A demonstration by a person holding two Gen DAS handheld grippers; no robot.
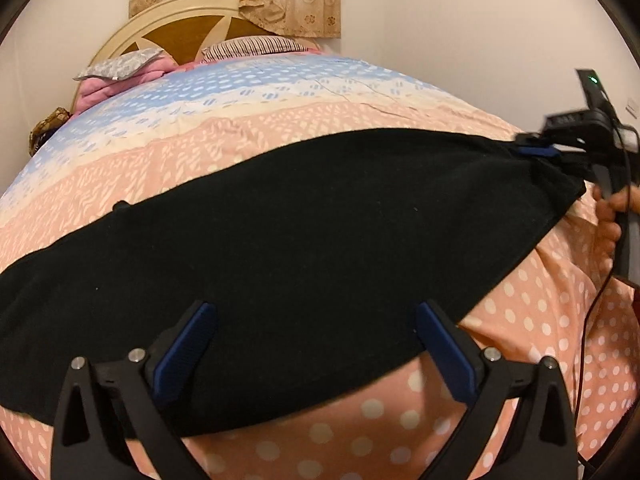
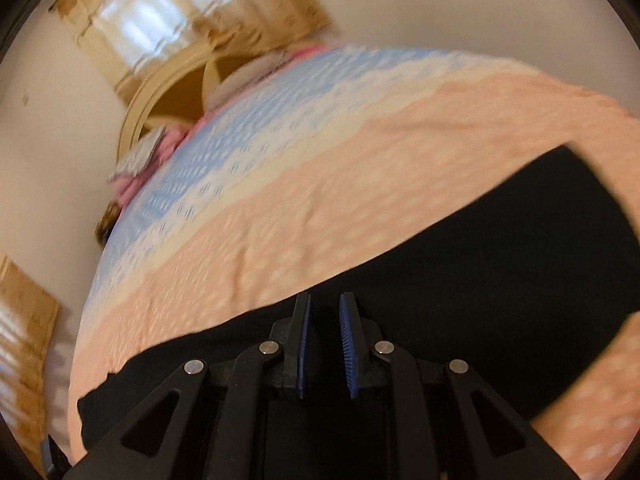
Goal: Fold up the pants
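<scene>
Across the bed (image 1: 540,320) we see plain black pants (image 1: 280,240) lying lengthwise, parallel to the headboard (image 1: 176,36); left gripper (image 1: 316,344) jaws apart, right gripper (image 2: 324,340) jaws nearly together, fabric at their tips, grip unclear

My left gripper (image 1: 316,344) is hovering with its blue pads spread wide over the near edge of the black pants (image 1: 280,248), which are lying across the pink-and-blue patterned bedspread (image 1: 240,120). At the far right, my right gripper (image 1: 538,148) is pinching the pants' corner (a hand (image 1: 610,216) is gripping its handle).
</scene>
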